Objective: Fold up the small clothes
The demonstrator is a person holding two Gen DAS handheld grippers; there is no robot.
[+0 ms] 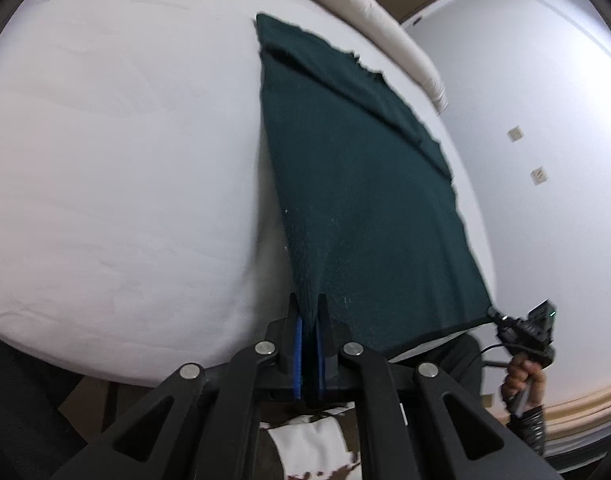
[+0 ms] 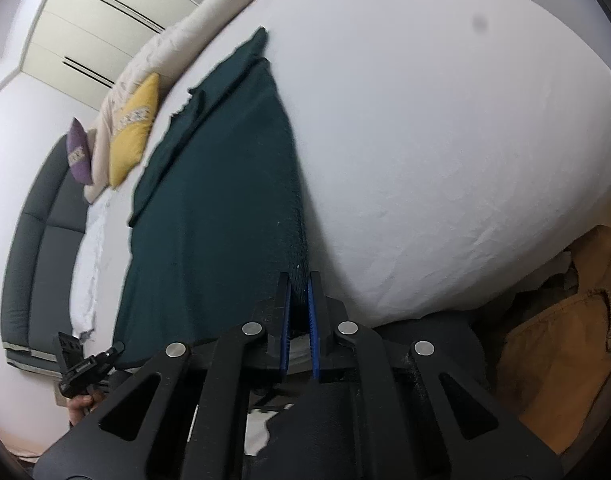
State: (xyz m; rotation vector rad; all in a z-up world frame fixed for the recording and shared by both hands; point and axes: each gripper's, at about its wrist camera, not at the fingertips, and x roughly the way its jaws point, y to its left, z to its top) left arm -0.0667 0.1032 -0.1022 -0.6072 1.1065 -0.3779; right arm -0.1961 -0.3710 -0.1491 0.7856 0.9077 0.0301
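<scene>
Bed (image 1: 105,140): white sheet, green cloth (image 1: 357,200) spread flat on it, far end already doubled | left claw (image 1: 308,312) clamped on near-left corner | right claw (image 2: 300,288) clamped on near-right corner | step: corners gripped, fold starting | next: lift both evenly, carry forward to far edge

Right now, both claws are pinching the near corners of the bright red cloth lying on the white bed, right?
Almost. The cloth is not red: it is a dark green knitted cloth, as both wrist views show. The rest holds: the left claw and the right claw are each shut on a near corner of it, and it lies stretched across the white bed.
</scene>
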